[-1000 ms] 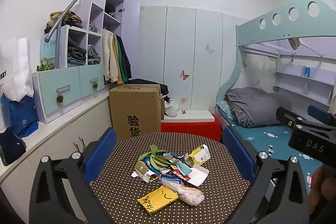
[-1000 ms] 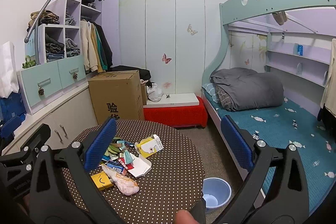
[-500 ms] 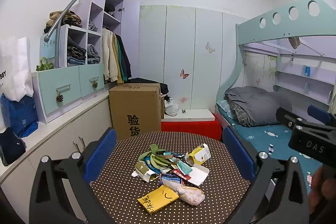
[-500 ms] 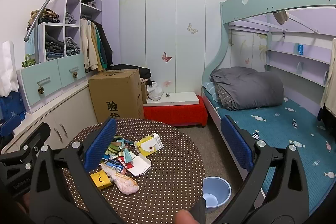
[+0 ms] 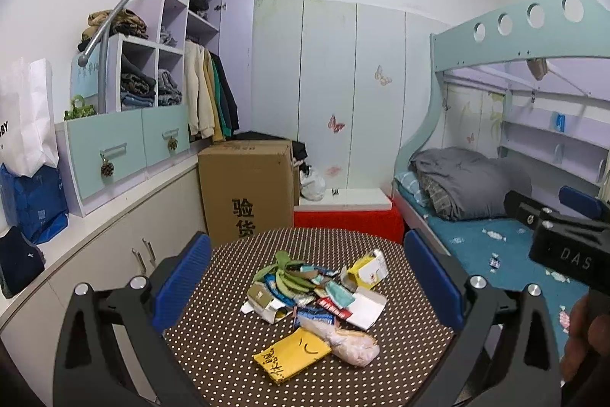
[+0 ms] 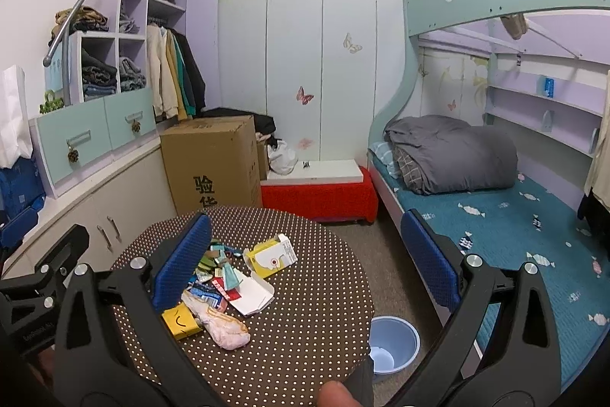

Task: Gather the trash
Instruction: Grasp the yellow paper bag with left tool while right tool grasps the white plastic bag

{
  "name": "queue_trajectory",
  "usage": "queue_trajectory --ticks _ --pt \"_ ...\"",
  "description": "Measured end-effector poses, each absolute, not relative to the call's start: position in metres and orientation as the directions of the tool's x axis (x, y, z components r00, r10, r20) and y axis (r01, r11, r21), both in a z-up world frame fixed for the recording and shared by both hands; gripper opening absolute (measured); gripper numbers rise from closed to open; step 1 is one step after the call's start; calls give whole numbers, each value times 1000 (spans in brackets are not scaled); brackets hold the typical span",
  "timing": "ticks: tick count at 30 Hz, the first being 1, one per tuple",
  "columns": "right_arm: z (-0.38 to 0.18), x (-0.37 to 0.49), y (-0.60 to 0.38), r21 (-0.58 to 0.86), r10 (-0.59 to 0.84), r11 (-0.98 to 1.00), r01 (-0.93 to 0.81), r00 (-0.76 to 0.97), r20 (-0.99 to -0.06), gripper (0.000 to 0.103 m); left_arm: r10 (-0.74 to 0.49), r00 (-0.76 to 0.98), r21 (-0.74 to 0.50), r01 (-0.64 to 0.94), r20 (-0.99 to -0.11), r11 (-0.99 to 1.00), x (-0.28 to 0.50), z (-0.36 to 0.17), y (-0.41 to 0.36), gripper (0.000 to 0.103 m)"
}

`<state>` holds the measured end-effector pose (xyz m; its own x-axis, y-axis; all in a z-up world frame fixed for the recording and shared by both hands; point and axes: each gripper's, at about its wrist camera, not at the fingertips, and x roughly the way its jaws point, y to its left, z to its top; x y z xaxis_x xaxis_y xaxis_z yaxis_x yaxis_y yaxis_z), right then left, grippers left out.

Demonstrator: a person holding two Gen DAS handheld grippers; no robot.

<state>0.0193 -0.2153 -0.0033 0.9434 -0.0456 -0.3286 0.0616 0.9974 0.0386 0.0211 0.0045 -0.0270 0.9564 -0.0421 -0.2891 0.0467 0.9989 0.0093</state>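
A pile of trash (image 5: pixel 312 296) lies on a round brown dotted table (image 5: pixel 213 342): green peels, wrappers, a yellow carton (image 5: pixel 364 269), a white box, a yellow packet (image 5: pixel 291 355) and a pale plastic bag (image 5: pixel 352 346). The pile also shows in the right wrist view (image 6: pixel 225 285). A blue bin (image 6: pixel 392 344) stands on the floor right of the table (image 6: pixel 328 323). My left gripper (image 5: pixel 307 277) is open and empty above the table's near side. My right gripper (image 6: pixel 305 262) is open and empty, held right of the pile.
A cardboard box (image 5: pixel 248 189) and a red-covered bench (image 5: pixel 347 220) stand behind the table. Low cabinets (image 5: pixel 110 254) run along the left wall. A bunk bed (image 6: pixel 495 208) with a grey quilt is to the right.
Both grippers have shifted only slightly; the view of the pile is nearly the same. Nothing was picked up.
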Motion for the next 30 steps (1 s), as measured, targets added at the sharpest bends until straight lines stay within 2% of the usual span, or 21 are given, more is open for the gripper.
queue_trajectory --ticks 8,14,17,28,30 --pt "-53 67 -210 39 24 999 -6 880 -474 97 -23 898 29 39 -439 999 59 -76 26 99" --pt "-113 106 -187 27 118 991 -130 772 -624 97 -21 828 54 62 -561 997 86 -123 44 99" --pt "-139 118 -171 22 159 980 -196 724 -671 97 -28 802 56 77 -597 995 95 -140 51 99" --pt "-200 144 -127 -33 239 908 -417 581 -778 97 -98 706 140 271 -701 952 123 -193 47 99" --pt "-204 147 -122 -44 242 897 -439 573 -783 91 -108 687 160 314 -718 936 131 -201 42 99"
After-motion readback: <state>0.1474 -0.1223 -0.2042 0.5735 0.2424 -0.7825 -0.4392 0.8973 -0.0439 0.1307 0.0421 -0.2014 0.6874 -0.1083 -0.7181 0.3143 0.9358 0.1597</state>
